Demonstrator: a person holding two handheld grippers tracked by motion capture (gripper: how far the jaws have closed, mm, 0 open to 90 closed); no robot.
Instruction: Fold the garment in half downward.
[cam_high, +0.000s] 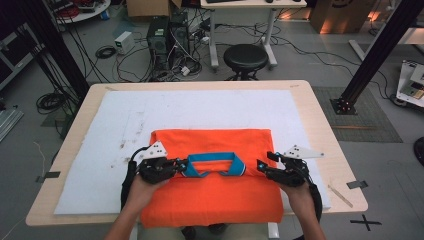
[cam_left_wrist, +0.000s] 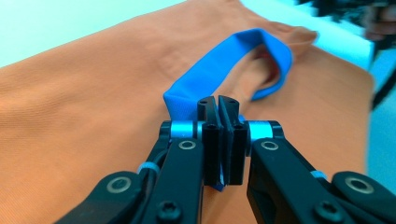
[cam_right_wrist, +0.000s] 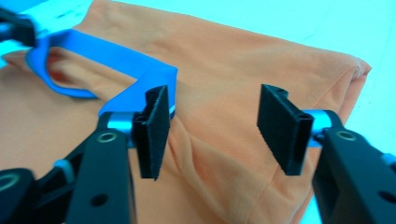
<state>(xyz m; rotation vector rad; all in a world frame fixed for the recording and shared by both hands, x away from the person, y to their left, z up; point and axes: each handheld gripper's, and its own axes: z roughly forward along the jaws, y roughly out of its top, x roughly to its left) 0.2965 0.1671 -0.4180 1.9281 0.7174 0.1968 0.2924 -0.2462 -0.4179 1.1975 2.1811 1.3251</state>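
An orange polo shirt (cam_high: 212, 192) lies folded on a white mat (cam_high: 115, 135) that covers most of the wooden bench (cam_high: 320, 125), its near edge hanging slightly over the bench's front. The shirt's blue collar (cam_high: 215, 165) sits near the middle of the garment, open in a loop.

The left gripper (cam_high: 181, 165), held in the person's left hand (cam_high: 142, 187), is at the collar's left end. In the left gripper view its fingers (cam_left_wrist: 208, 135) are pressed together on the blue collar (cam_left_wrist: 224, 70), with a bit of blue fabric showing between them and below them.

The right gripper (cam_high: 261, 166), held in the right hand (cam_high: 297, 192), is at the collar's right end, over the shirt's right shoulder area. In the right gripper view its fingers (cam_right_wrist: 154, 130) stand wide apart above the orange fabric (cam_right_wrist: 224, 107), gripping nothing; the one nearer the collar is just beside the collar's blue corner (cam_right_wrist: 140, 70), and the cloth between them is rumpled into soft folds.

Behind the bench, a black round stool (cam_high: 245, 57) stands on the floor among cables and computer towers (cam_high: 167, 35).
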